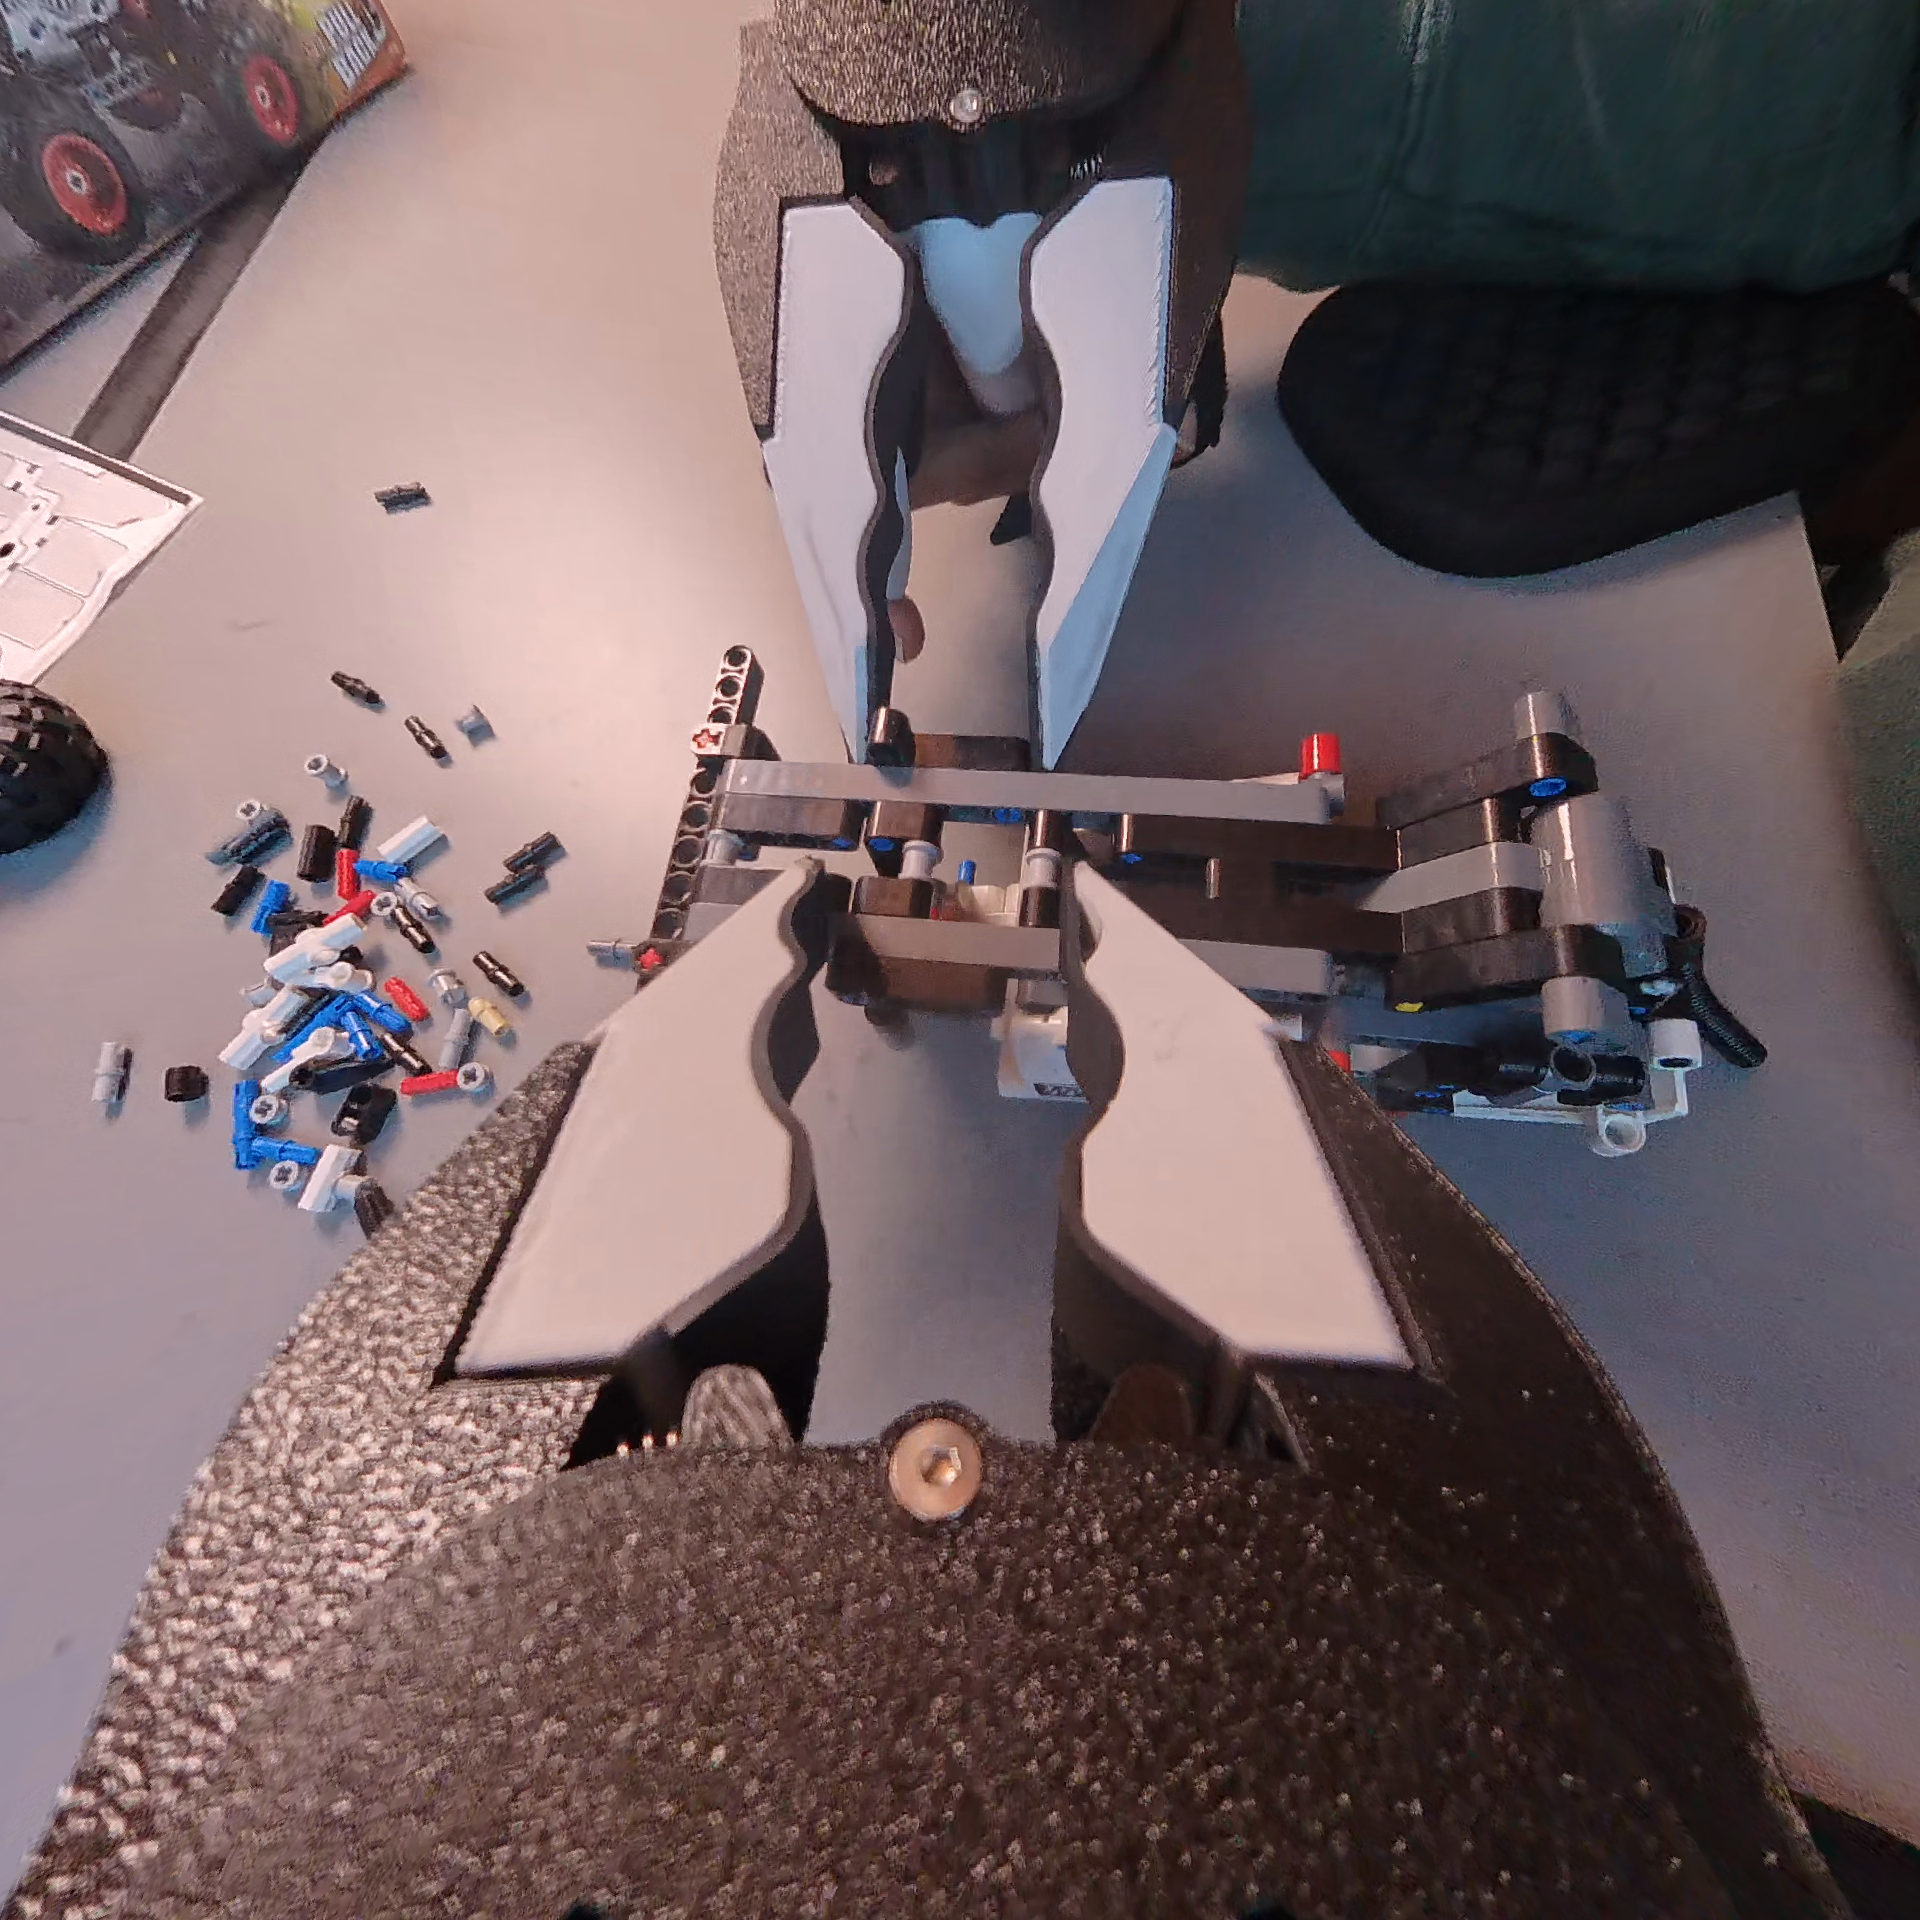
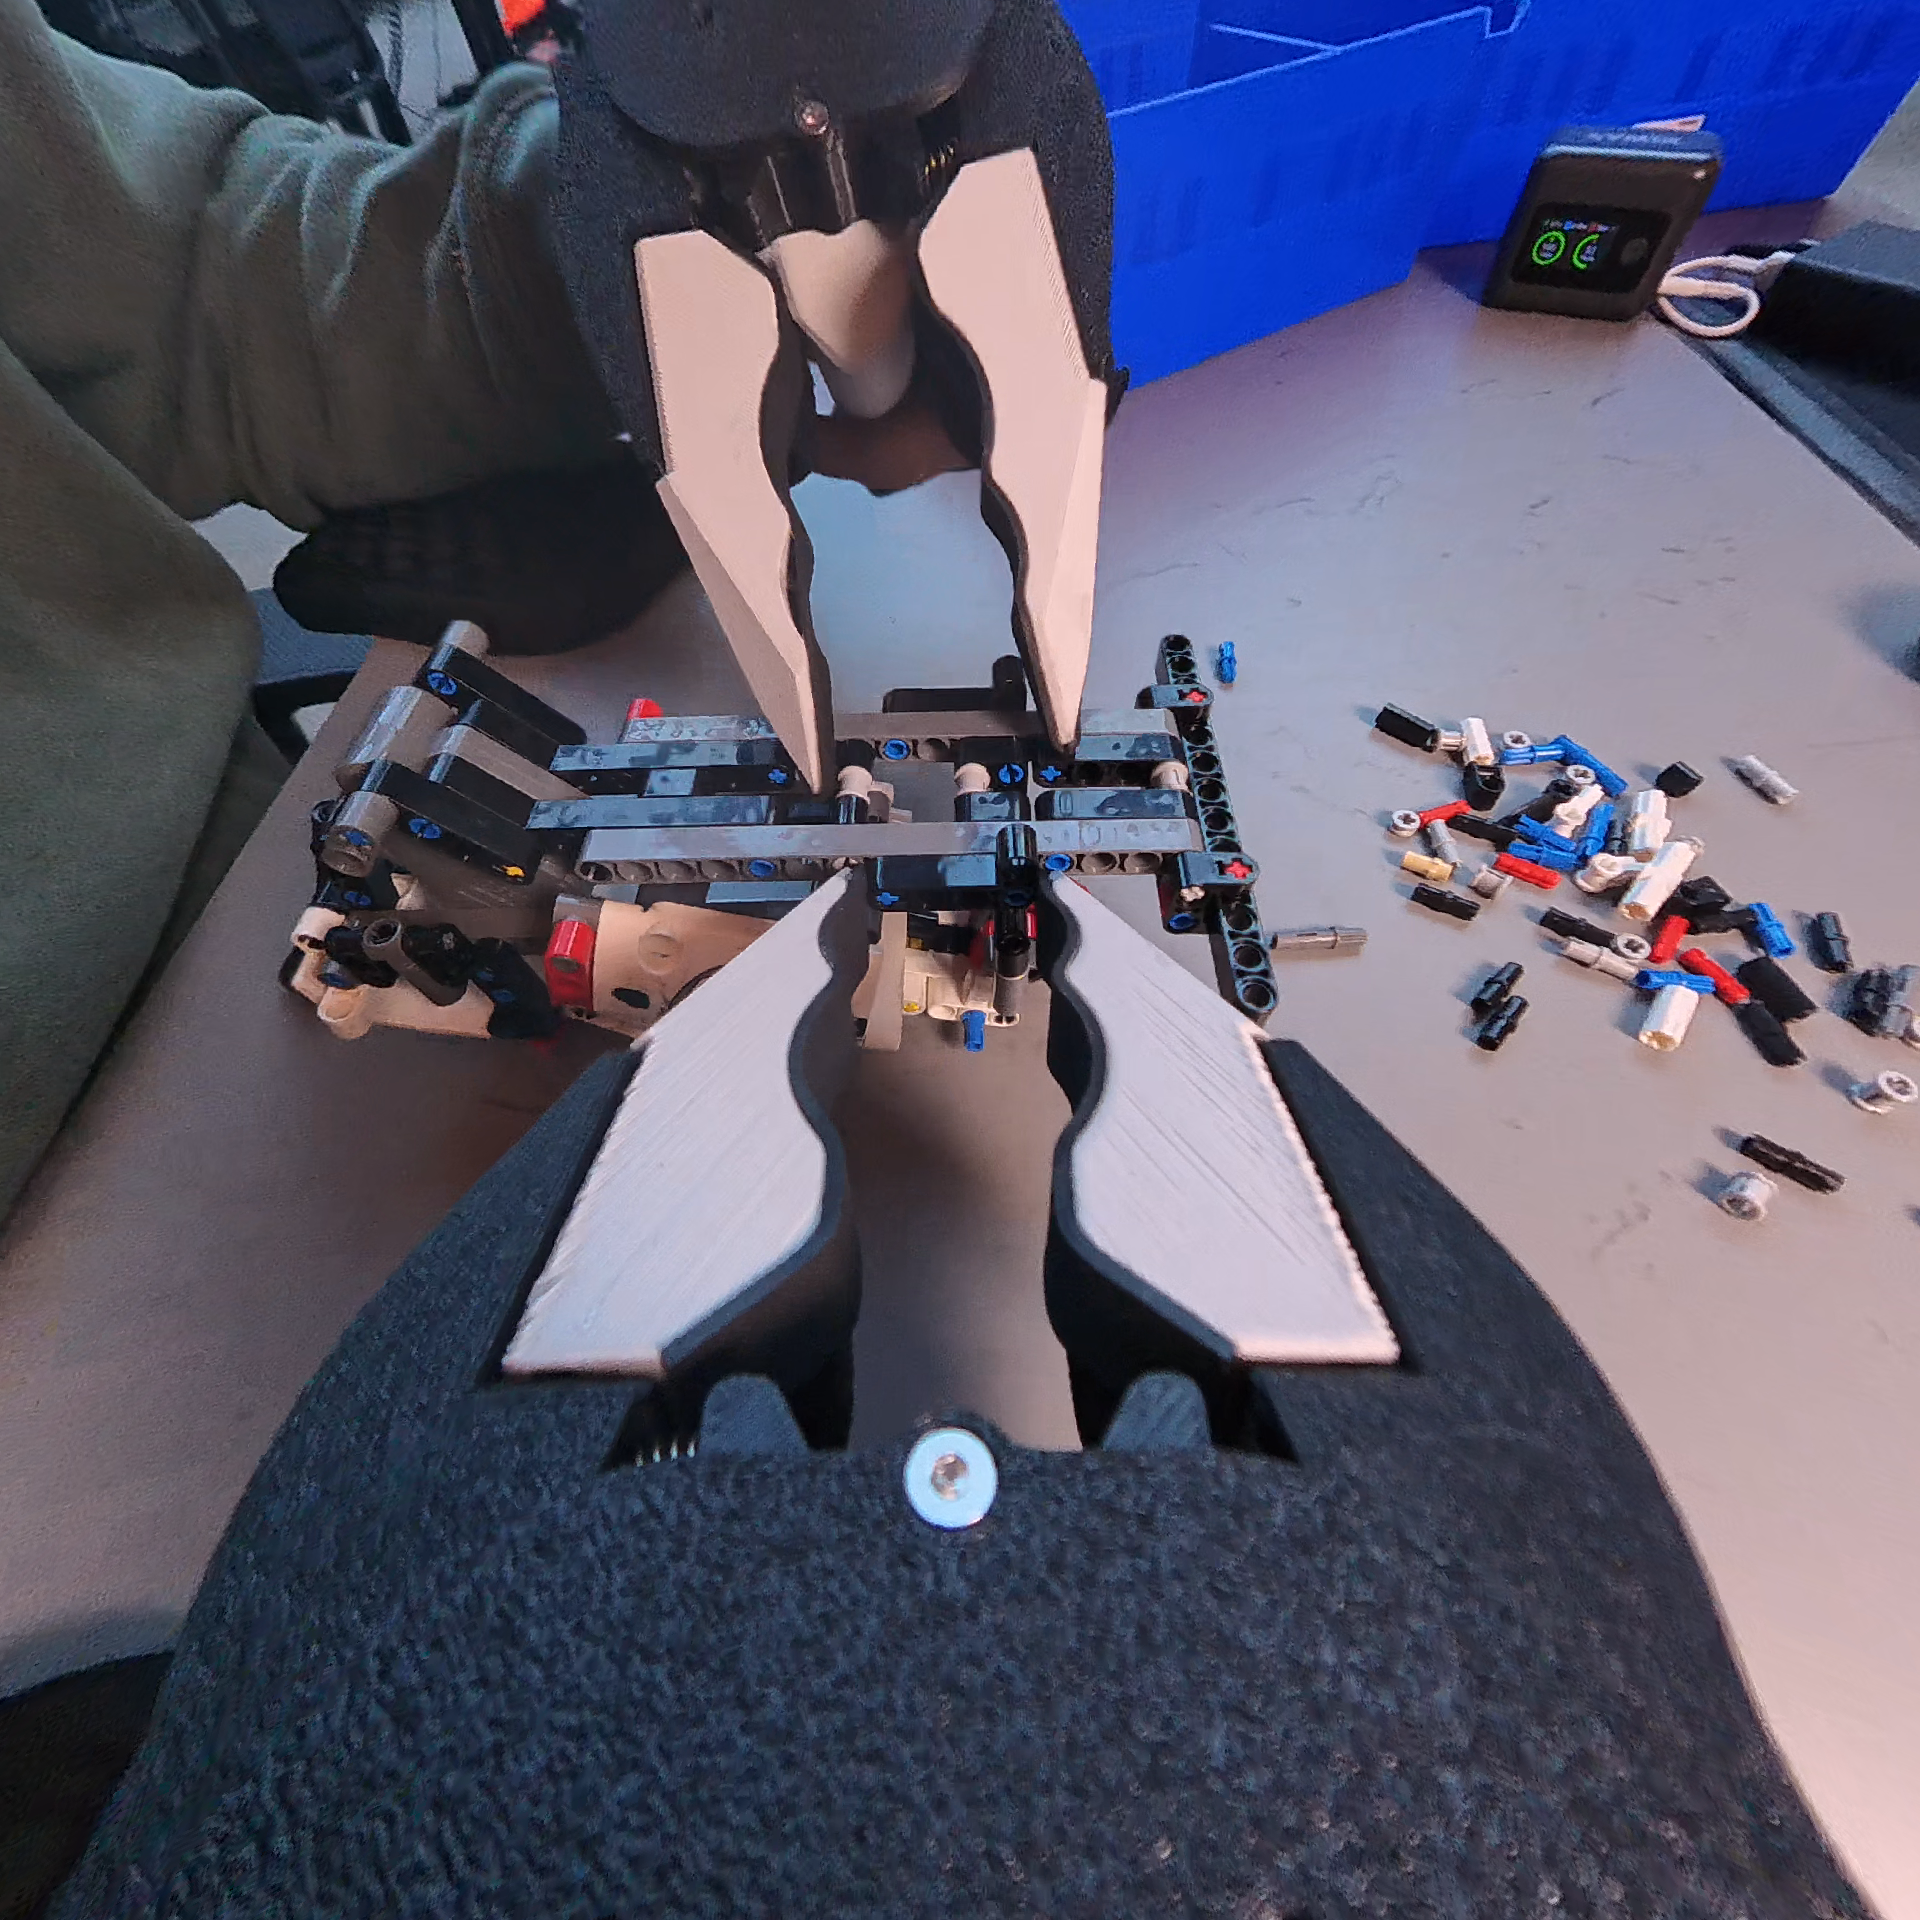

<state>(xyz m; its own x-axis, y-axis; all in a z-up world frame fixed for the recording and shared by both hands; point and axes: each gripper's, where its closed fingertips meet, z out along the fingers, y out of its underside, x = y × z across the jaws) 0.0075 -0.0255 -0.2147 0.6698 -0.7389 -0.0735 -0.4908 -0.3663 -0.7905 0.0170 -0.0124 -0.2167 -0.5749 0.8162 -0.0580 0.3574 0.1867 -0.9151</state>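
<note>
Build: half-assembled brick chassis [image 1: 1091,914] of grey + black beams, flat on the grey table [image 1: 520,416], near the edge by the person's green sleeve [image 2: 260,312]. Long axis runs L–R across both wrist views.
Left gripper [image 1: 940,883]: ours in the near view, jaws spread, tips straddling the mid block of the build w/ a clear gap each side. Released, grasping nothing as far as we can see.
Right gripper [image 2: 940,883]: comes at the same mid section from the opposite long side, jaws spread too, tips either side of a short black upright pin. Not clenched.
Key relation: the two grippers face each other across the chassis, each pointed square to its long axis; both tips at the middle, so we judge neither nearer. Linkage end lies to the left gripper's right.
Loose bits: pile of small pins + connectors [image 1: 332,956] (blue, red, black, white) on the table beyond the perforated-beam end, well apart from both grippers.
Around: black tyre [image 1: 42,769], printed box [image 1: 156,114], blue bin [image 2: 1455,156], small device w/ lit screen [image 2: 1590,223].
</note>
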